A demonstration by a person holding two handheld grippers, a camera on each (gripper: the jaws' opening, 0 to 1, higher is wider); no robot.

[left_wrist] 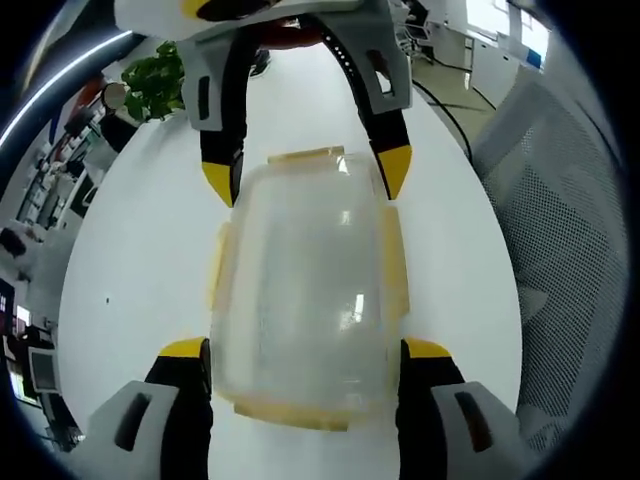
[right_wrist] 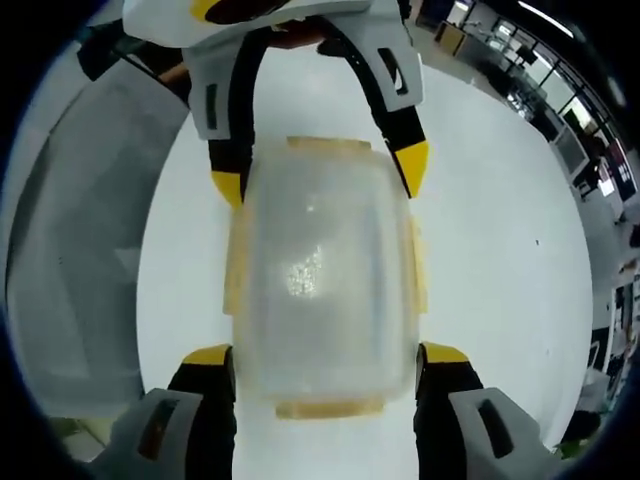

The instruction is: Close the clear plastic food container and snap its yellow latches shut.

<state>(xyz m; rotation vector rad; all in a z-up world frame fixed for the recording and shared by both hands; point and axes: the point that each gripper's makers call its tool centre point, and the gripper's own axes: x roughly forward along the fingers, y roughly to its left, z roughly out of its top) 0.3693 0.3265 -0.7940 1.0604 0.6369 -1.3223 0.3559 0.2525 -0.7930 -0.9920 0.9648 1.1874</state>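
Clear rectangular plastic food container (left_wrist: 305, 285) with yellow latches (left_wrist: 397, 270), white bench (left_wrist: 140, 250): light, slippery, slightly flexible; both hand-held grippers (left_wrist: 305, 365) (right_wrist: 327, 370) spread astride; press latch edges.

Both grippers share one build. The left gripper (left_wrist: 305, 350) has two black jaws capped with yellow tips, and each jaw carries a pale grey moulded shell with a dark oblong slot in it. The right gripper (right_wrist: 325, 355) looks the same: black arms, yellow tips, grey shells with slotted recesses. Seen from across, each gripper's body is white with a yellow patch near its top edge.
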